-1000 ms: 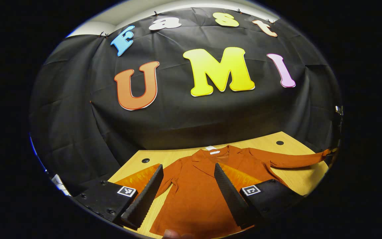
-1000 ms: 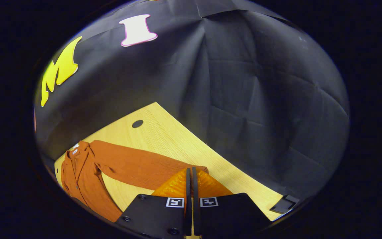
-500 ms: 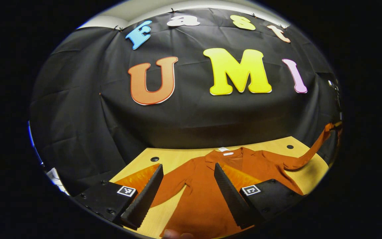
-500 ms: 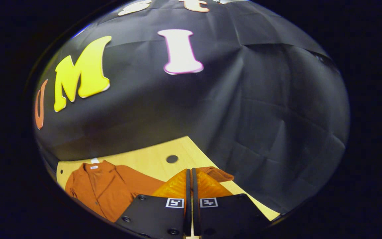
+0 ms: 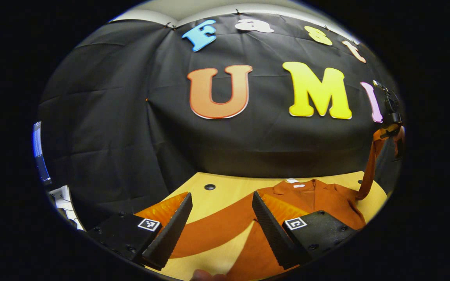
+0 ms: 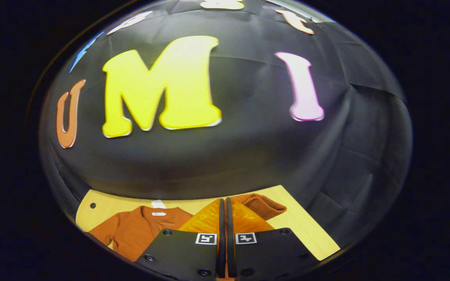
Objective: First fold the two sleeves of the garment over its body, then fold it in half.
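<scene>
Black-draped booth, pale wooden table, rust-orange jacket spread on it.

In the left gripper view, the left gripper hangs over the table's near edge with jaws wide apart and nothing between them; the jacket's one sleeve lies flat below, while the other sleeve rises steeply to the right gripper. In the right gripper view, the right gripper is clamped on that sleeve's ribbed cuff, above the jacket's collar.
</scene>
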`<state>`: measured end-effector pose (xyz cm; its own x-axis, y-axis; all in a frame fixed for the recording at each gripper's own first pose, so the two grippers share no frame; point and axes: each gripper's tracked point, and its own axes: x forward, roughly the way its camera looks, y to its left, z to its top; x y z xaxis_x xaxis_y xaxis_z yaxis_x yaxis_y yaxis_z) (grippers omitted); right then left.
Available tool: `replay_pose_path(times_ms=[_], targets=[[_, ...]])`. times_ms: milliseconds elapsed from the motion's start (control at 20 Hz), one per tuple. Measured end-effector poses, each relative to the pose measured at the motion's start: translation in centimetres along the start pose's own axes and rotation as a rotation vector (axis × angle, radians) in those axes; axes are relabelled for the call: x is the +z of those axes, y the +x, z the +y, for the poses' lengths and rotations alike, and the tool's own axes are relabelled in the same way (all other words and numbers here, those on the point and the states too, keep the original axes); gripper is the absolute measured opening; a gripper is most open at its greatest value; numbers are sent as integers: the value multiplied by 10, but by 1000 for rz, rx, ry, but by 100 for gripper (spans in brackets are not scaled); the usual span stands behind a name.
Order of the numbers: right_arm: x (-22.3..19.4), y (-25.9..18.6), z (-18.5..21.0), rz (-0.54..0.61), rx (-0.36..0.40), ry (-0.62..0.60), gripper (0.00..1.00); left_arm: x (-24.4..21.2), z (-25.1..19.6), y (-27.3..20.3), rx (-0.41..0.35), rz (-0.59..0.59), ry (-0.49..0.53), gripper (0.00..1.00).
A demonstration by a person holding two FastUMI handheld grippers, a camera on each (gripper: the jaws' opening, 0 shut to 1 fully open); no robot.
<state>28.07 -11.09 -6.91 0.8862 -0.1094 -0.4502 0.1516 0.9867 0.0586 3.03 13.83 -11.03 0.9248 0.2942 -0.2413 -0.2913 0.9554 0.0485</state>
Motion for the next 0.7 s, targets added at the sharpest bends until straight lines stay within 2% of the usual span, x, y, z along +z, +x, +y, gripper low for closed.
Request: replay_pose_path(times_ms=[200, 400, 550, 700], targets=[[-10, 11, 104, 2, 115, -53, 2, -3, 62, -1, 83, -5, -25, 99], [-43, 18, 200, 20, 216, -91, 2, -11, 122, -15, 169, 6, -27, 99], [-86, 25, 261, 45, 285, -128, 2, -23, 161, -32, 234, 26, -21, 99], [-153, 29, 307, 153, 351, -174, 2, -34, 197, -52, 306, 50, -29, 99]])
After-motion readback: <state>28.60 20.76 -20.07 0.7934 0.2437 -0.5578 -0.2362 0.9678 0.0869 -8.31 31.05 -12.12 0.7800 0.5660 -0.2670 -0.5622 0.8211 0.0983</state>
